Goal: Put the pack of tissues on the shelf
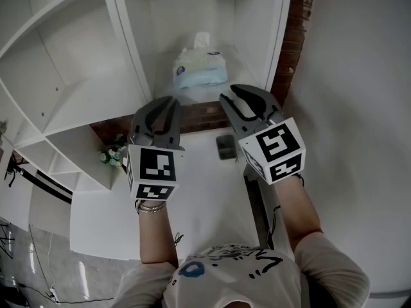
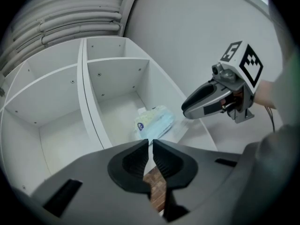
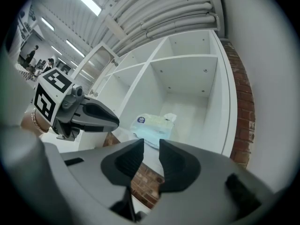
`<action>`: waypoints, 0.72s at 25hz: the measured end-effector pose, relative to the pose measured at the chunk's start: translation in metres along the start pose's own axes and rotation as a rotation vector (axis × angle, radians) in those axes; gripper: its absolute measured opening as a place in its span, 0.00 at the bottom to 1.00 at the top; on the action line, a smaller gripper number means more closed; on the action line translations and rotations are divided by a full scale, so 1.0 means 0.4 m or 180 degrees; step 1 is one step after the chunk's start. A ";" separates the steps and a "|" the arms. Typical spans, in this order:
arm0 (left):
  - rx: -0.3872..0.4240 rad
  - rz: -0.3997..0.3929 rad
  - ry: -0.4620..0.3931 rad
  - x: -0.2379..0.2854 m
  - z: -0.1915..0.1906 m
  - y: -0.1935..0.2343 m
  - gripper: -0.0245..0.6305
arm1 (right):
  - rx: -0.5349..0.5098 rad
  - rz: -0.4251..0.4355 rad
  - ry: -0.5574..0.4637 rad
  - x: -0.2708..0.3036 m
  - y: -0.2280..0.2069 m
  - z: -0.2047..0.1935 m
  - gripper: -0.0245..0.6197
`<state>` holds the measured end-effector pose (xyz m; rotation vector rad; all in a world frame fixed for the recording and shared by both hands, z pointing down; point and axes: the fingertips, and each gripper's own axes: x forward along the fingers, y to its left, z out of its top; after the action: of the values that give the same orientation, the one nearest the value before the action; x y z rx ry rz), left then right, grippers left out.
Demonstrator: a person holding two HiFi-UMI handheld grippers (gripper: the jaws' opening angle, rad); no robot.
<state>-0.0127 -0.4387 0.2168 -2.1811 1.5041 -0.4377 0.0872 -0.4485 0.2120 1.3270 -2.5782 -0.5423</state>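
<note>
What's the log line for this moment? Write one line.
tissue pack: lying on shelf | left claw: narrow gap, empty | right claw: open, empty | both short of tissue pack

The left forearm [image 1: 154, 236] and right forearm [image 1: 298, 210] reach forward side by side; the left gripper [image 2: 150, 143] points level, jaws almost together, a thin empty slit between; the right gripper [image 3: 151, 142], also level, holds its empty jaws slightly wider.

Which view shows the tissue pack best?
The head view: the soft pale-blue plastic pack of tissues lies whole and unblocked on the white shelf. The left gripper view shows it smaller; in the right gripper view the right gripper's tongs partly cover its lower edge.
</note>
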 end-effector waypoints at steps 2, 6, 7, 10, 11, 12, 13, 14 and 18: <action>-0.0036 -0.0035 -0.0023 -0.011 -0.001 -0.011 0.09 | 0.0046 0.0031 0.0024 -0.010 0.013 -0.014 0.21; -0.0080 -0.0104 0.0033 -0.024 -0.020 -0.031 0.08 | 0.0114 0.0099 0.0074 -0.022 0.039 -0.043 0.18; -0.0081 -0.0136 0.0058 -0.029 -0.030 -0.041 0.08 | 0.0124 0.0116 0.0086 -0.026 0.047 -0.050 0.17; -0.0044 -0.0258 0.0170 -0.048 -0.072 -0.086 0.08 | 0.0138 0.0177 0.0134 -0.038 0.070 -0.076 0.16; -0.0058 -0.0311 0.0205 -0.052 -0.088 -0.103 0.07 | 0.0139 0.0201 0.0159 -0.041 0.077 -0.086 0.15; -0.0090 -0.0370 0.0228 -0.056 -0.103 -0.120 0.07 | 0.0140 0.0223 0.0184 -0.045 0.083 -0.096 0.15; -0.0130 -0.0427 0.0235 -0.060 -0.115 -0.135 0.07 | 0.0144 0.0243 0.0206 -0.047 0.088 -0.106 0.15; -0.0167 -0.0479 0.0233 -0.063 -0.125 -0.148 0.07 | 0.0155 0.0263 0.0222 -0.050 0.093 -0.114 0.14; -0.0284 -0.0616 0.0306 -0.081 -0.165 -0.187 0.07 | 0.0231 0.0344 0.0254 -0.065 0.121 -0.140 0.13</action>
<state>0.0024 -0.3978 0.3123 -2.4187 1.3902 -0.5557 0.0849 -0.4145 0.2828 1.1963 -2.6079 -0.3730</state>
